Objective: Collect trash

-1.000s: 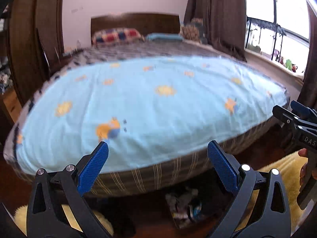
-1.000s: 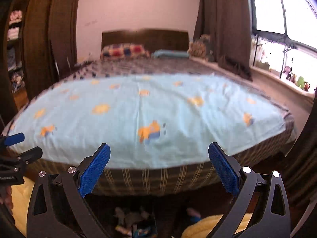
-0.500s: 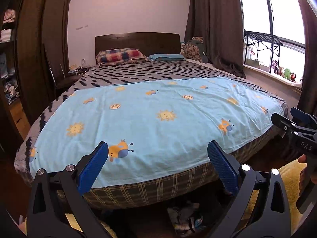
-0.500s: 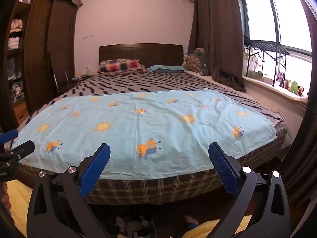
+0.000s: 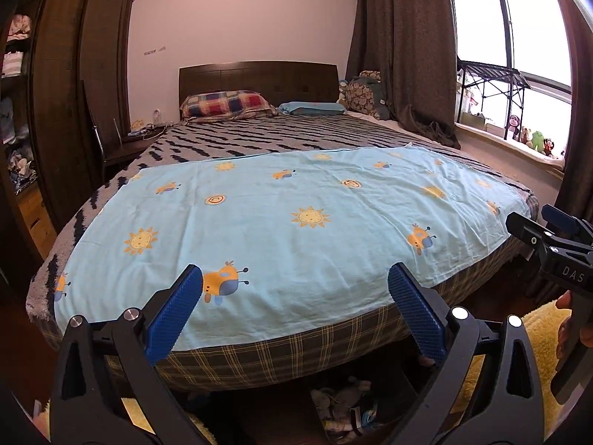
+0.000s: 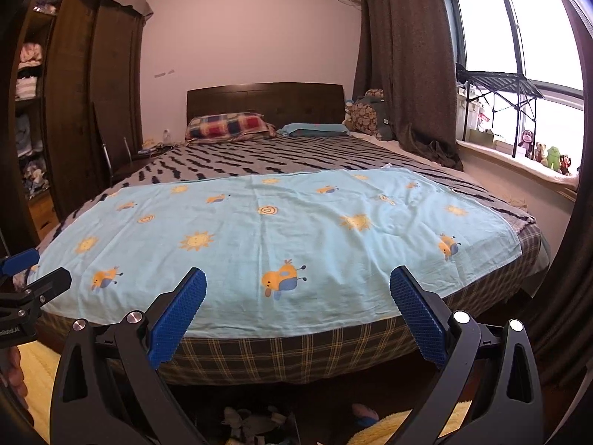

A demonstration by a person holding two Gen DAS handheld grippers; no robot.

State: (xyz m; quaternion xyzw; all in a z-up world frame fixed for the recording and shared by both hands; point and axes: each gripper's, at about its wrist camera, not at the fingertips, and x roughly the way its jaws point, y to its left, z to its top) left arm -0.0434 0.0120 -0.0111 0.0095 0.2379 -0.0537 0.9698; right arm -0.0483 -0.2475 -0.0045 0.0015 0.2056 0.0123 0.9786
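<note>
Left gripper (image 5: 294,313): jaws are standing wide apart, released, with nothing between the blue pads (image 5: 173,313); it is hanging in the air in front of the foot edge of the bed (image 5: 259,356), touching nothing.
Right gripper (image 6: 296,313): jaws are likewise gaping wide, gripping nothing; it is pointing at the same foot edge, just to the right of the left gripper.
Trash (image 5: 343,406): a heap of crumpled wrappers and scraps is lying on the dark floor below the foot edge of the bed, beneath the left gripper and well apart from both pairs of pads; the right wrist view is showing it at its bottom edge (image 6: 255,426).
Sheet (image 5: 296,230): a light blue cloth with suns and cartoon animals is covering the foot end of the bed, draping over that edge.
Yellow rug (image 5: 537,337): lying on the floor by the bed's right foot corner.
</note>
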